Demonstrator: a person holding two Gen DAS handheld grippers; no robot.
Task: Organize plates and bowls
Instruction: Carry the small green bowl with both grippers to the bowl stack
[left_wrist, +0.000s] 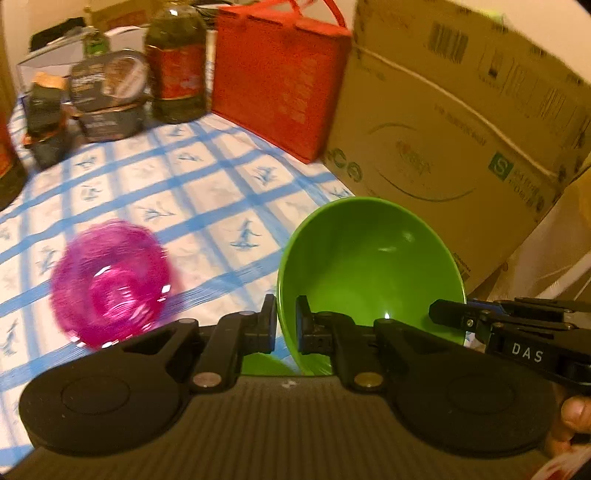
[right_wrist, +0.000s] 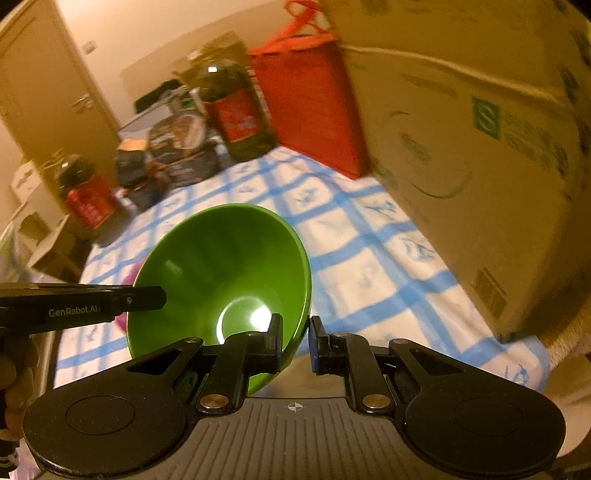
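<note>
Both of my grippers pinch one green bowl (left_wrist: 369, 269): my left gripper (left_wrist: 286, 325) clamps its left rim, my right gripper (right_wrist: 295, 341) the opposite rim, so it hangs tilted above the checked tablecloth (left_wrist: 192, 184). Down to the left lies the pink bowl (left_wrist: 110, 284), nearer my left gripper, likely where the green one nests. Close on the right stands a cardboard box (left_wrist: 461, 122); the red bag (left_wrist: 277, 81) and jar (left_wrist: 175, 62) are well apart.

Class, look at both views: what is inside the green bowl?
The green bowl holds nothing visible: bare glossy interior with light glare. One finger of each gripper dips inside the rim; the inner wall behind them is hidden.
</note>
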